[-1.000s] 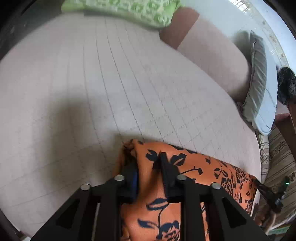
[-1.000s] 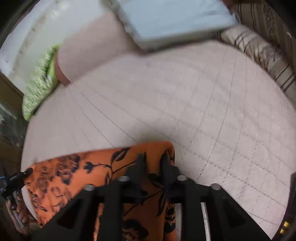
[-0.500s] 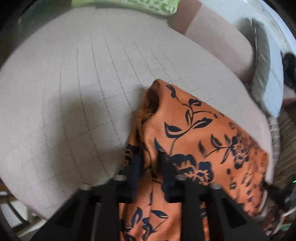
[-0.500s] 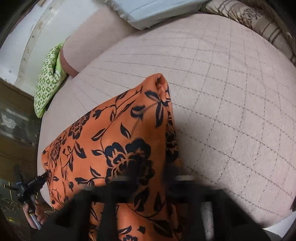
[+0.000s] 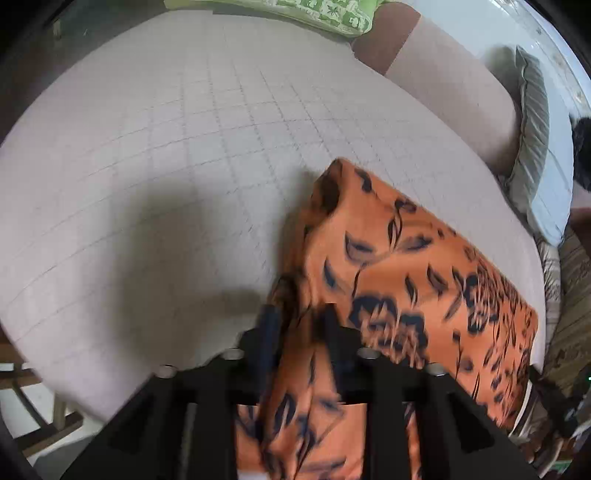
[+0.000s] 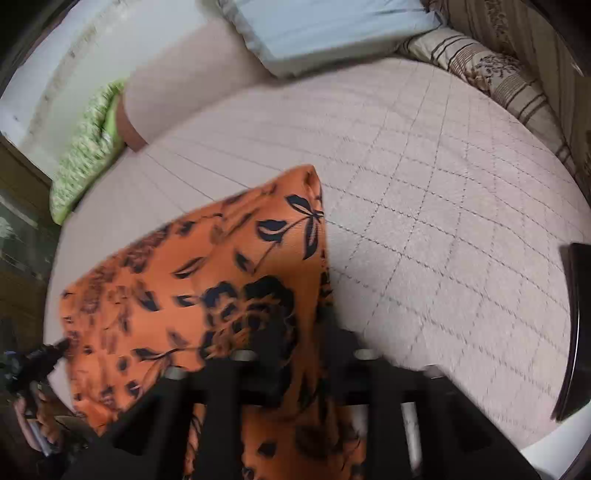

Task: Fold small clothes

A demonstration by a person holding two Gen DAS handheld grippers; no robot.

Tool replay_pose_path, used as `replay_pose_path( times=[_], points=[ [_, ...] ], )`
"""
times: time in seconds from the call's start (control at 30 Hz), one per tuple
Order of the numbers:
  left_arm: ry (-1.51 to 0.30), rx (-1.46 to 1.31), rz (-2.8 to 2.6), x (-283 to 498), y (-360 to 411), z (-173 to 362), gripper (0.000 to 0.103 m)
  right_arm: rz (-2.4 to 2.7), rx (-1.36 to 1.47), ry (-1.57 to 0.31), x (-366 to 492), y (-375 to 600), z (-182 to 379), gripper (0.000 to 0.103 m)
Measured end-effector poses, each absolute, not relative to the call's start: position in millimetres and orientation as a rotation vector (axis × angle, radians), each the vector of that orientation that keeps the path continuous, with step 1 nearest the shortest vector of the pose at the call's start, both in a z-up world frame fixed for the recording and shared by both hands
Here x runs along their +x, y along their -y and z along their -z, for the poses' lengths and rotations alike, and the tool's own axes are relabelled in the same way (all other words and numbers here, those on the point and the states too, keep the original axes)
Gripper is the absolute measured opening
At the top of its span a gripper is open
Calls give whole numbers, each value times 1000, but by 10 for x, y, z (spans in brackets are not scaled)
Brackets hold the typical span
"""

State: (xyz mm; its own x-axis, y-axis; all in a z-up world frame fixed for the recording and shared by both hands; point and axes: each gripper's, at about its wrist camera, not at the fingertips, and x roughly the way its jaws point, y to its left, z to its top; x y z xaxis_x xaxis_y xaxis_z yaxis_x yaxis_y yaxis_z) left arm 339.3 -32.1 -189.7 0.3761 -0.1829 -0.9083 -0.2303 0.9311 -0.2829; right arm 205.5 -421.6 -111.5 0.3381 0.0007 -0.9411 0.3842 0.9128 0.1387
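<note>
Orange floral cloth (image 5: pixel 406 266) lies on the quilted bed (image 5: pixel 184 147), running 12 to 6 o'clock w/ both left tongs (image 5: pixel 297 332) & right tongs (image 6: pixel 295 347) just opened, fabric loose between each.

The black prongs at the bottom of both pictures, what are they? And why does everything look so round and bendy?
They are grabbers, not a robot: a person holds one in each hand. Each carries a little camera looking along its two fingers, and its wide lens bends the picture. One picture comes from the left gripper, the other from the right gripper. Both look down on a quilted bed with pillows at its far edge. On it lies an orange cloth with dark flowers, being folded. An edge of it runs between each gripper's jaws, which have just been opening, so they seem to be letting go.
</note>
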Motion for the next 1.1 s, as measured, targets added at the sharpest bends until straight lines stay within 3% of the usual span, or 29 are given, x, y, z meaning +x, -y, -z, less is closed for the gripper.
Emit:
replay_pose_path(
  times=[0.03,0.07,0.27,0.33,0.37,0.4,0.47,0.73,0.9,0.93,0.97,1.0,1.03,1.1],
  points=[
    [-1189,-390,-30,3318,321,1843,39,243,390,-1177,1974,4190,1052,54],
    [-1191,-377,-28,3250,349,1819,42,221,417,-1151,1890,4172,996,60],
    [-1212,-362,21,3005,475,1796,41,190,446,-1171,1581,4087,995,59],
    [-1217,-324,4,3047,527,1827,40,207,411,-1224,1611,4085,1089,51],
    [-1222,-313,-2,3065,531,1859,32,235,390,-1256,1627,4065,1143,37],
    [-1228,-299,-14,3084,537,1898,17,259,376,-1282,1622,4094,1182,29],
    [-1193,-306,-35,3071,509,1878,8,277,383,-1294,1598,4099,1193,5],
    [-1233,-260,-111,3130,531,2010,9,338,270,-1336,1653,4050,1287,5],
    [-1173,-470,-34,3017,274,1848,14,274,302,-1213,1545,4034,1013,14],
    [-1142,-502,-37,2980,201,1796,16,231,317,-1147,1504,4009,870,24],
    [-1101,-527,-61,2926,118,1728,24,205,322,-1103,1477,3979,777,38],
    [-1080,-536,-79,2900,72,1702,36,172,324,-1051,1444,3916,661,46],
    [-1067,-547,-97,2877,29,1693,41,150,322,-1026,1436,3853,601,58],
    [-1071,-572,-107,2858,-12,1713,47,61,338,-994,1459,3668,512,64]
  ],
)
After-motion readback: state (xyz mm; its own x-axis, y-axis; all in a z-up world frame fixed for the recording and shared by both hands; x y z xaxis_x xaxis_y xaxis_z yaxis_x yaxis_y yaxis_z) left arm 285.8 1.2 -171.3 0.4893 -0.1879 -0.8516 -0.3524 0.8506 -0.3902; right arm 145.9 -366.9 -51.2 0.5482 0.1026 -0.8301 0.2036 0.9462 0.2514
